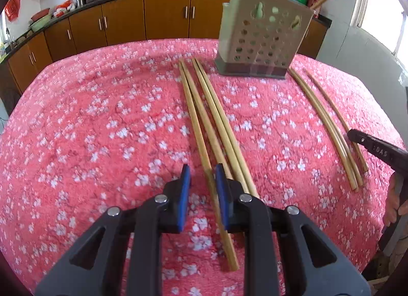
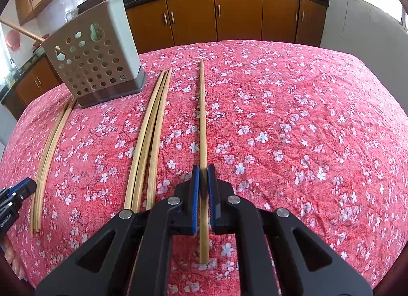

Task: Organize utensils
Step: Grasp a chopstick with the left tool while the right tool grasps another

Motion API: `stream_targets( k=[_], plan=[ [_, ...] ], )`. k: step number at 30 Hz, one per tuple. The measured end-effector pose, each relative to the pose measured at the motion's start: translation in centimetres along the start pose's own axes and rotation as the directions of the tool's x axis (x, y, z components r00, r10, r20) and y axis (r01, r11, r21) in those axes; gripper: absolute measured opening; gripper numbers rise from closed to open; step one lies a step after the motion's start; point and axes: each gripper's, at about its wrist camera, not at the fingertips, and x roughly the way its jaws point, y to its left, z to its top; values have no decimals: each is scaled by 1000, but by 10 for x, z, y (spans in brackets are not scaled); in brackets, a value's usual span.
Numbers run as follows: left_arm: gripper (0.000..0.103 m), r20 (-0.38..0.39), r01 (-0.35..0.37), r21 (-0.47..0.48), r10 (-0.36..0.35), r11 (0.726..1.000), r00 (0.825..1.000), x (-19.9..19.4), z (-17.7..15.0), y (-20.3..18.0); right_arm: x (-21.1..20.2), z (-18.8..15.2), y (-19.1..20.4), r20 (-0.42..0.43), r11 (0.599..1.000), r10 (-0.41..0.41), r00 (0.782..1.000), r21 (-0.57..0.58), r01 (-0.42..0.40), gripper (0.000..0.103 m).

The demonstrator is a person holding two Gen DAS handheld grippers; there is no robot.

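A perforated grey utensil holder (image 1: 262, 38) stands at the far side of the table, with chopsticks sticking out of its top; it also shows in the right wrist view (image 2: 94, 59). Several wooden chopsticks (image 1: 216, 122) lie in front of it, and more lie to the right (image 1: 329, 127). My left gripper (image 1: 202, 189) is open and straddles the leftmost chopstick (image 1: 196, 122). My right gripper (image 2: 203, 186) has its blue pads narrowed around a single chopstick (image 2: 202, 117) that lies on the cloth. Other chopstick groups (image 2: 150, 138) lie to its left.
The table wears a red floral cloth (image 1: 102, 130). Brown cabinets (image 2: 237, 15) and a counter with woks stand behind. The right gripper's tip (image 1: 369, 146) shows at the right edge of the left view; the left gripper's tip (image 2: 17, 191) shows at the left edge of the right view.
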Motion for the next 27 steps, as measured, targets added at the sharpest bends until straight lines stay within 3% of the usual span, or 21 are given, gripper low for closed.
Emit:
stream_targets(
  k=[3, 5, 12, 27],
  plan=[
    [18, 5, -24, 1, 24, 1000, 1000, 4, 2, -1, -3, -3, 5, 4, 1000, 8, 1000, -14, -8, 8],
    [10, 3, -41, -8, 41, 999, 999, 8, 7, 4, -3, -4, 7, 10, 999, 1, 1000, -33, 0, 8],
    [11, -5, -149, -108, 149, 983, 989, 25, 36, 65, 8, 15, -12, 24, 999, -53, 998, 7, 53, 7],
    [12, 16, -105, -161, 109, 981, 994, 25, 39, 89, 19, 21, -17, 36, 998, -68, 997, 3, 68, 8]
  ],
)
